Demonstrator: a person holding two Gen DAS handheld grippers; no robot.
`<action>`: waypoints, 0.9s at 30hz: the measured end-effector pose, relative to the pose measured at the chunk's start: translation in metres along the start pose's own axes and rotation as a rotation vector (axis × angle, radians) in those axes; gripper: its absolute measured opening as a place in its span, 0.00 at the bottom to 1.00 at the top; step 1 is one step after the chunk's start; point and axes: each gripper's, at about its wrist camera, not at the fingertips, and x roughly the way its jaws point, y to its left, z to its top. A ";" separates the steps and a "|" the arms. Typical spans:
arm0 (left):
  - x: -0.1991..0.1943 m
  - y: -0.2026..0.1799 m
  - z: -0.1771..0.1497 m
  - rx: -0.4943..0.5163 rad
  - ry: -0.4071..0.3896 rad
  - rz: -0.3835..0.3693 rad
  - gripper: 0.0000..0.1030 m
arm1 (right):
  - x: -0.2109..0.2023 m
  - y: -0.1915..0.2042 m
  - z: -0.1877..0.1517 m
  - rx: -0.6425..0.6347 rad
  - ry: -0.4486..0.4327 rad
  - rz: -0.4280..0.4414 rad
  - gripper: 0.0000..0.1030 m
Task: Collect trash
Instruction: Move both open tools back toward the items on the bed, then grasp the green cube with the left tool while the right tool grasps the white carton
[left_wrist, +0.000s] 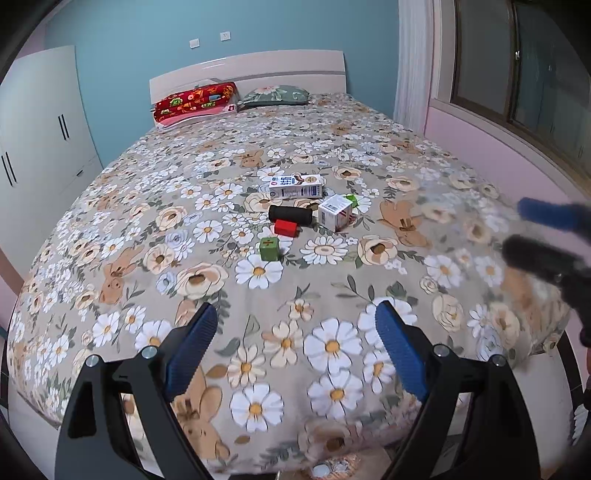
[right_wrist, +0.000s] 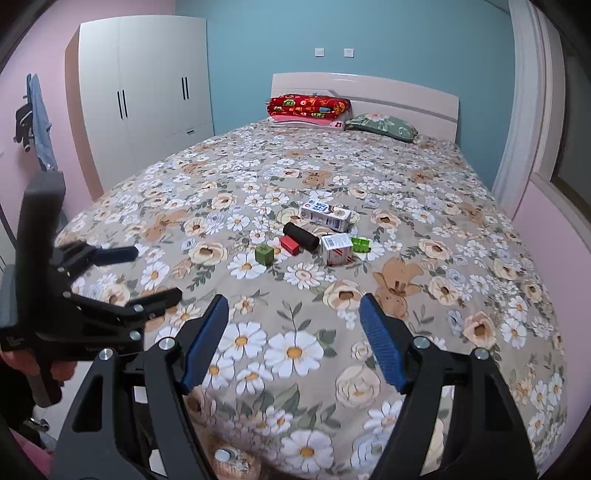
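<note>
Six pieces of litter sit untouched in a cluster mid-way up the wide bed with the beige daisy-print cover (left_wrist: 332, 347), and nothing looks collected yet. By my read the job is at its very start.

Biggest of the bunch is the long white-and-blue carton (left_wrist: 296, 185), lying on its side at the far edge of the group. Just in front of it lies the black cylindrical tube (left_wrist: 291, 214), with the squat white box with red stripes (left_wrist: 335, 212) just beside it to the right. A small red block (left_wrist: 286, 227) touches the tube's near side, a dark green cube (left_wrist: 269, 249) sits nearest us and apart from the rest, and a bright green scrap (left_wrist: 351, 199) peeks out behind the striped box.

Left gripper (left_wrist: 295, 343) hangs over the foot of the bed, fingers wide apart, nothing between them. Right gripper (right_wrist: 293, 341) likewise, fingers spread and empty, well short of the pile.

No bin is clearly visible, so where the trash goes I cannot tell.
</note>
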 end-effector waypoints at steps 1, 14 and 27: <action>0.007 0.001 0.003 0.003 0.003 0.005 0.86 | 0.009 -0.004 0.005 0.001 0.001 0.000 0.71; 0.109 0.024 0.032 -0.055 0.079 -0.021 0.86 | 0.123 -0.053 0.036 0.061 0.070 0.050 0.71; 0.208 0.046 0.042 -0.098 0.146 -0.030 0.86 | 0.247 -0.079 0.038 0.075 0.178 0.055 0.71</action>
